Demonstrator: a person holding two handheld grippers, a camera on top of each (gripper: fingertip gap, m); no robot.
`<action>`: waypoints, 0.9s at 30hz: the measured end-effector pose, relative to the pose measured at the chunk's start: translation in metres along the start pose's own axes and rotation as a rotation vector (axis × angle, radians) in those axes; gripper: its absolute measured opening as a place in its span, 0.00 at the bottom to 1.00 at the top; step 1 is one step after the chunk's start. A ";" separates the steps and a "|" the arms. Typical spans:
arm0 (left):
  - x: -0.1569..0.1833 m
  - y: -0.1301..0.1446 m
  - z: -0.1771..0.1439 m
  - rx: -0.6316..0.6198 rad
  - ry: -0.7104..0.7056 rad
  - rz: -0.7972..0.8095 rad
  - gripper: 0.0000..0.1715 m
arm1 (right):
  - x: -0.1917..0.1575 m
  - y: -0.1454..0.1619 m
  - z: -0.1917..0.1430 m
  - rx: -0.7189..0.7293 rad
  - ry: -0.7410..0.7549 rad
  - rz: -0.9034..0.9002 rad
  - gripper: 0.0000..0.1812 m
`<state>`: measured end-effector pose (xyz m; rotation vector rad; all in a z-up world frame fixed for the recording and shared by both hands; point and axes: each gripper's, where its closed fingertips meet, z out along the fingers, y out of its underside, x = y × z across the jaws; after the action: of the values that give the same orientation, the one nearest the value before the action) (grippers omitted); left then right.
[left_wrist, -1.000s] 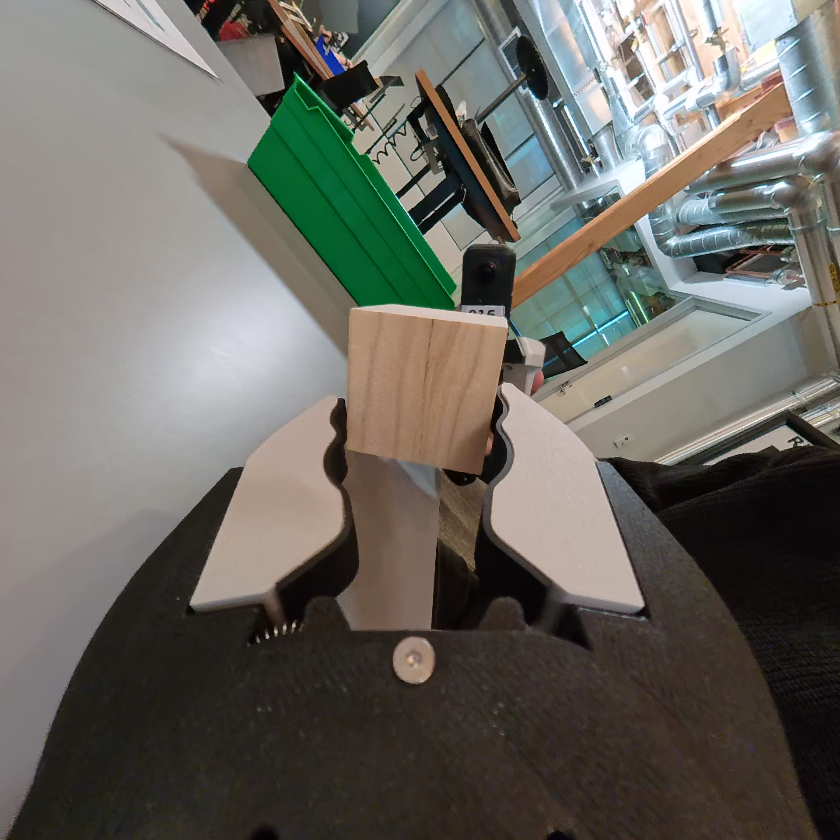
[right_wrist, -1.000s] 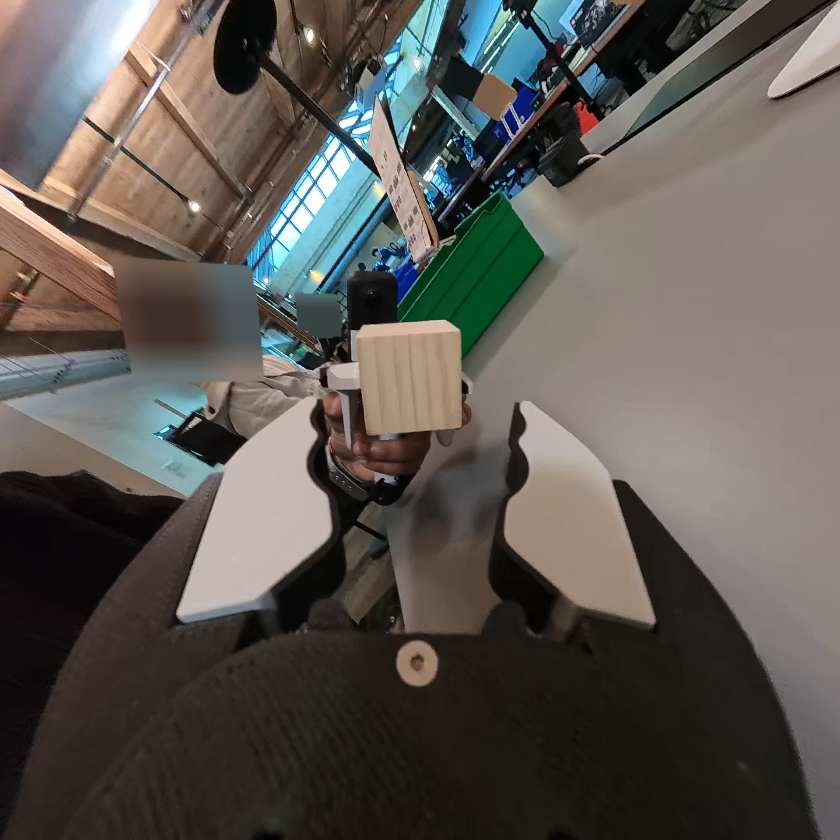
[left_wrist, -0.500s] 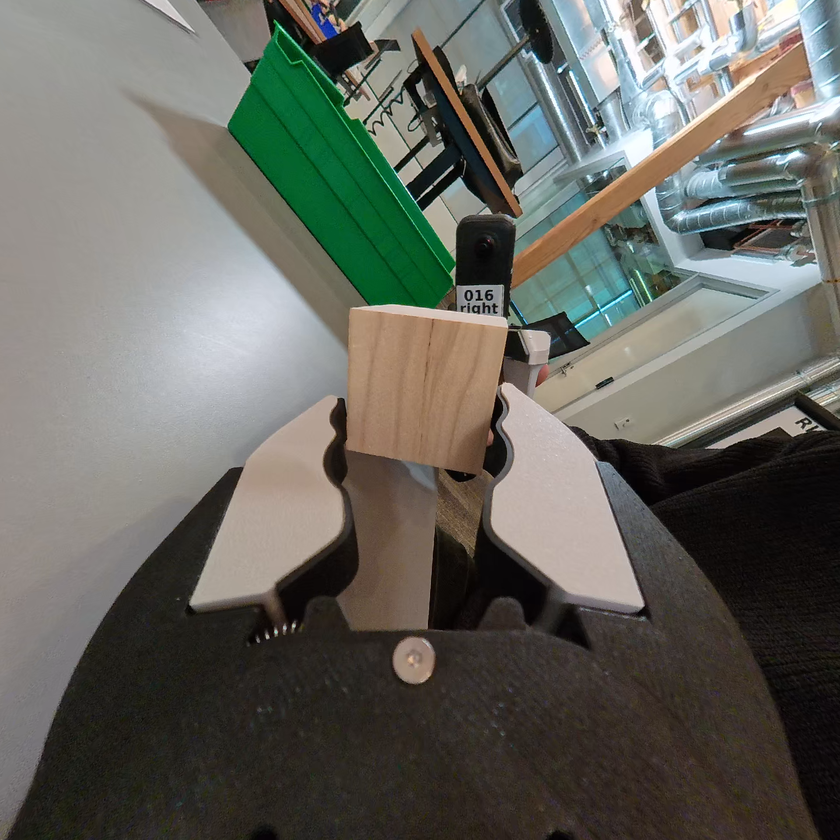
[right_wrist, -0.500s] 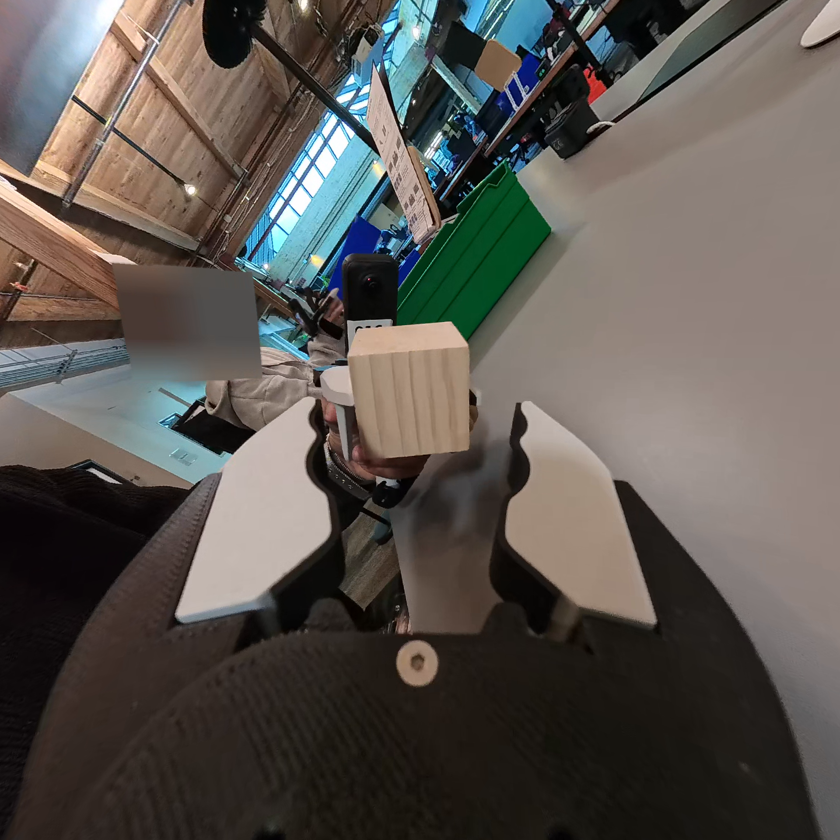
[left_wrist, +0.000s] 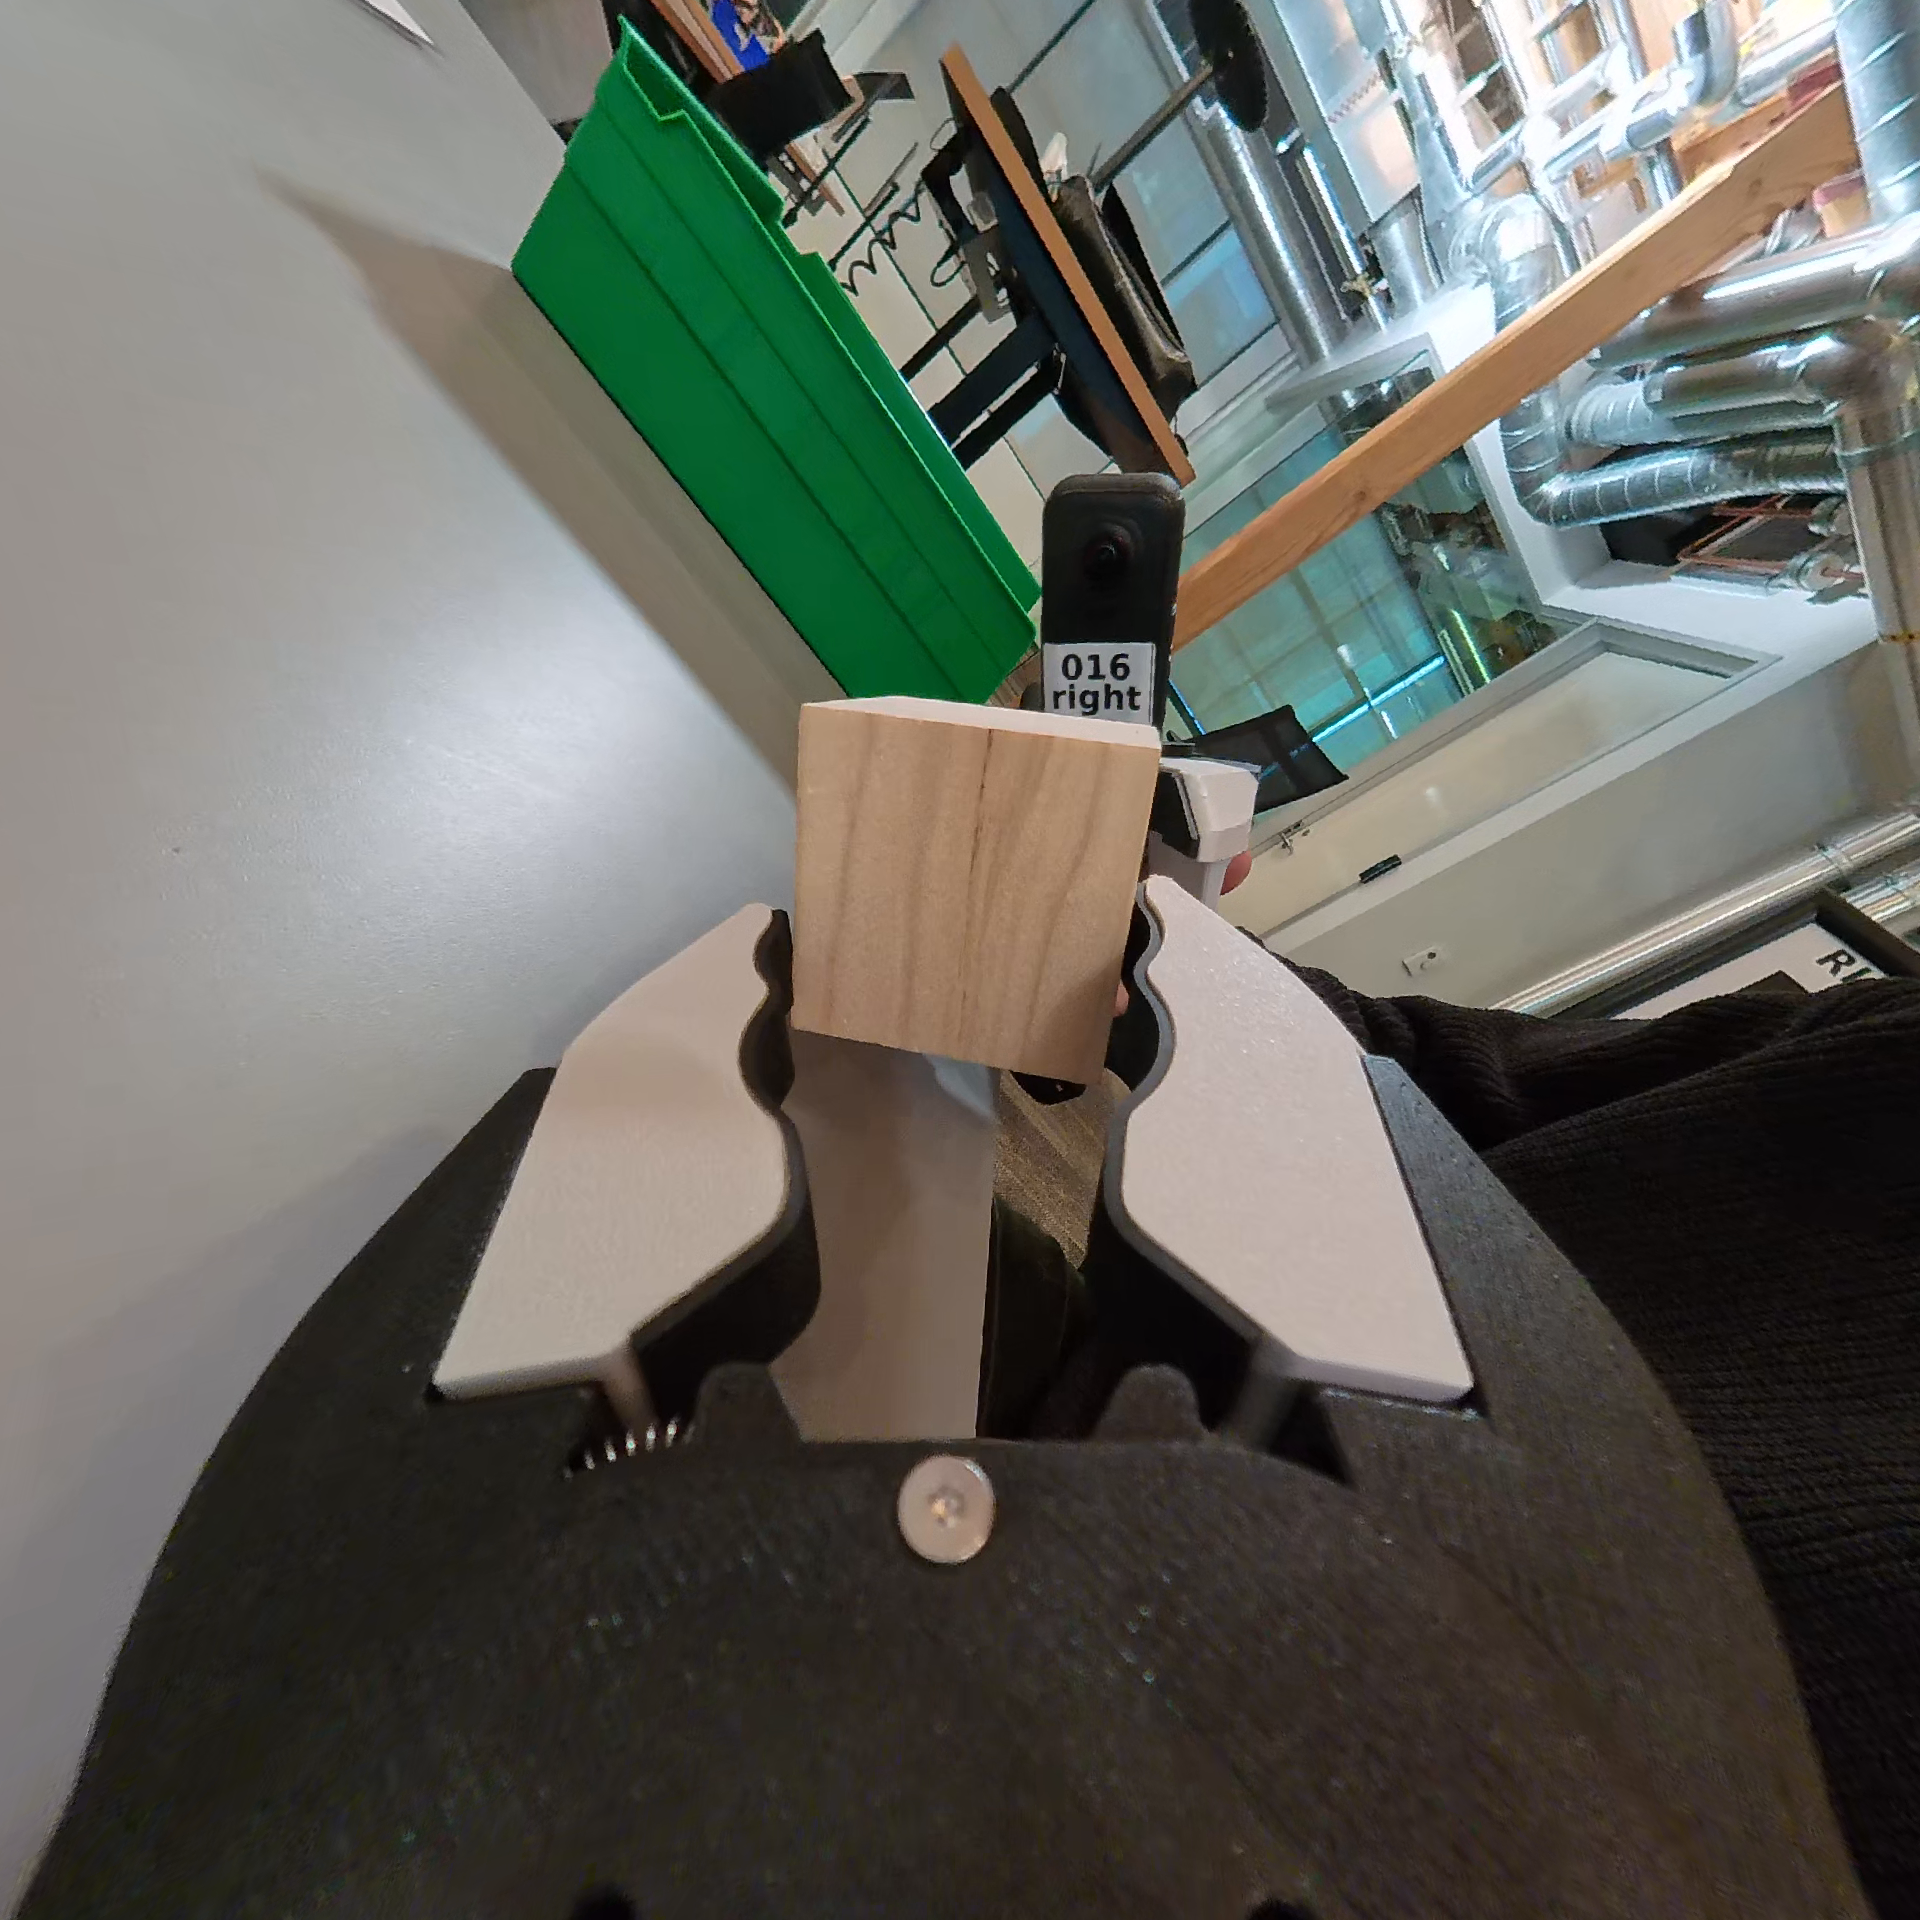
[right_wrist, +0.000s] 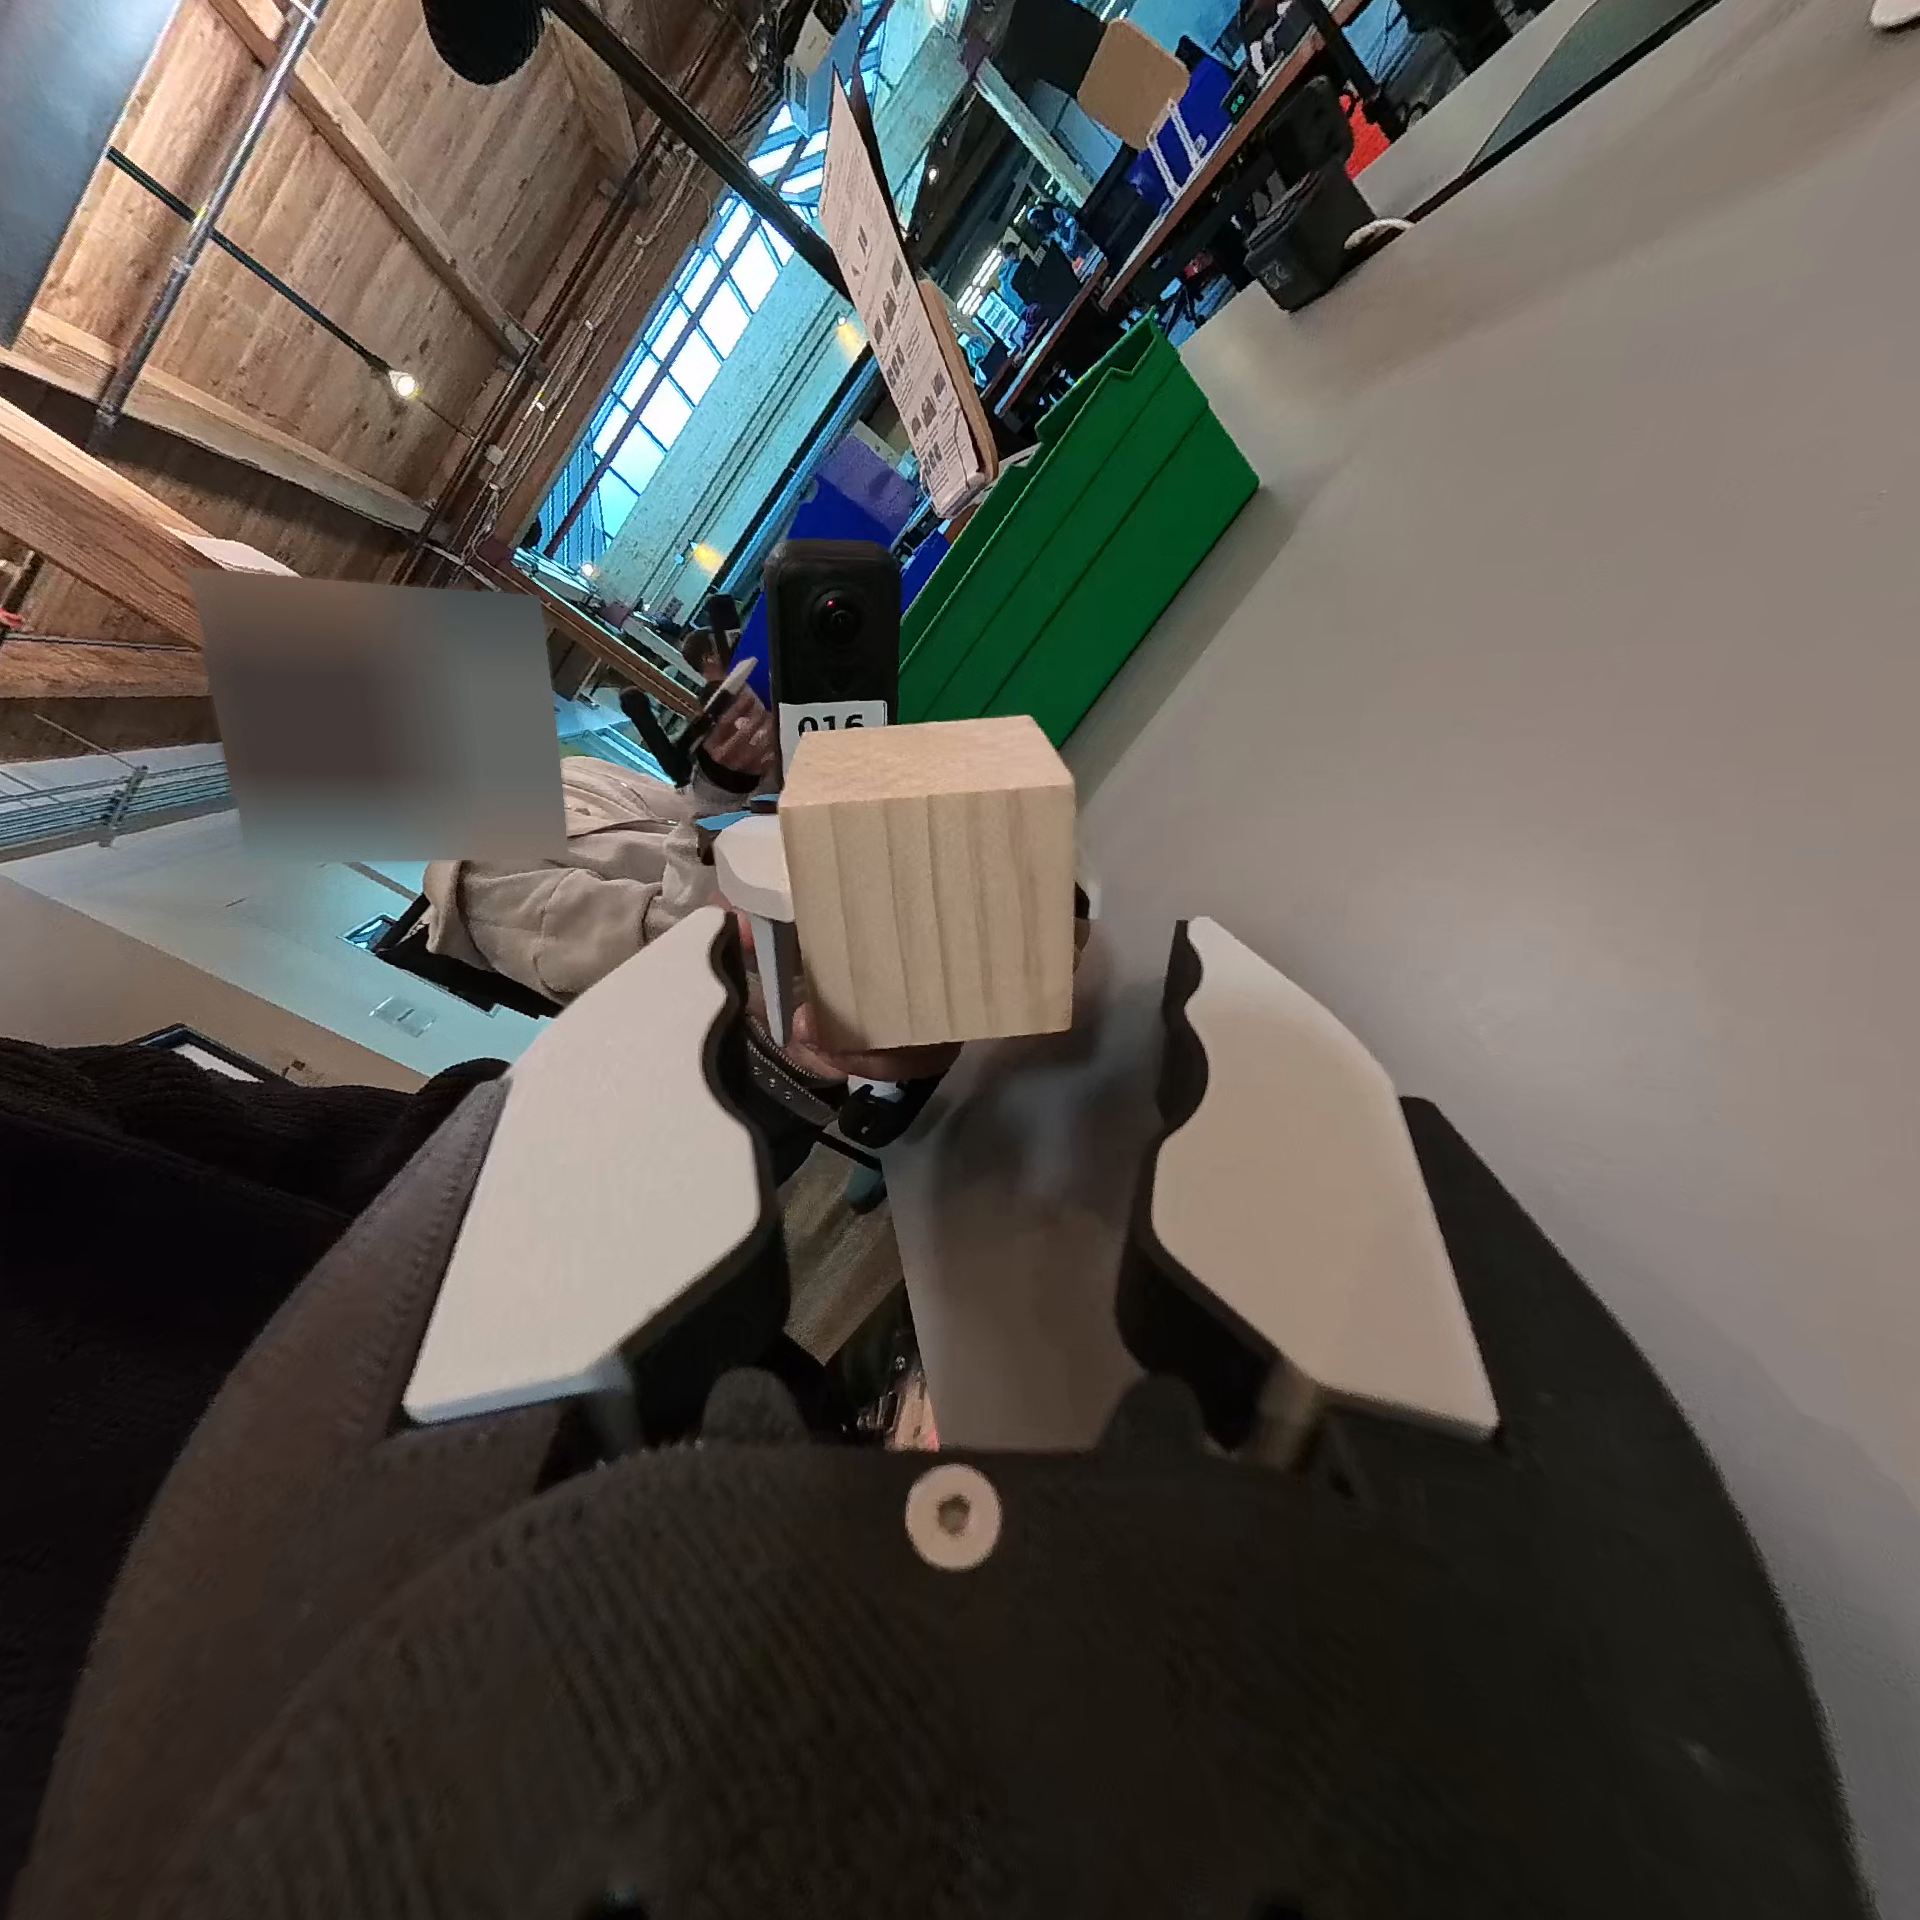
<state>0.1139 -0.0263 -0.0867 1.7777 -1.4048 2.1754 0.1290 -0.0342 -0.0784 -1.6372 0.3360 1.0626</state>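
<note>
A pale wooden cube is held in the air between the fingertips of my left gripper, which is shut on its two sides. My right gripper faces it with jaws wide open, and the cube sits at its fingertips with a gap on each side. In the right wrist view the left gripper's white fingers and black camera show behind the cube. In the left wrist view the right gripper's camera and a white finger show behind the cube.
Both grippers hover at the edge of a grey table, also in the right wrist view. Stacked green bins stand on it farther back. A black sleeve is at the side. A person in beige sits in the background.
The right gripper has moved closer to the cube, which now looks larger and sits between its open fingertips. The left gripper keeps its hold on the cube.
</note>
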 end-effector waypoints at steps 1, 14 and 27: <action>0.000 0.000 0.000 0.000 -0.001 -0.001 0.36 | 0.000 0.000 0.000 0.002 0.003 -0.002 0.43; -0.001 0.003 0.004 0.002 -0.008 -0.009 0.36 | 0.002 0.002 0.001 -0.005 0.003 0.013 0.39; -0.001 0.007 0.008 0.001 0.012 -0.053 0.37 | 0.001 0.002 0.001 -0.032 0.032 -0.068 0.29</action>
<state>0.1170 -0.0342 -0.0922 1.7773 -1.3384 2.1576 0.1282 -0.0334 -0.0806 -1.6841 0.2843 0.9962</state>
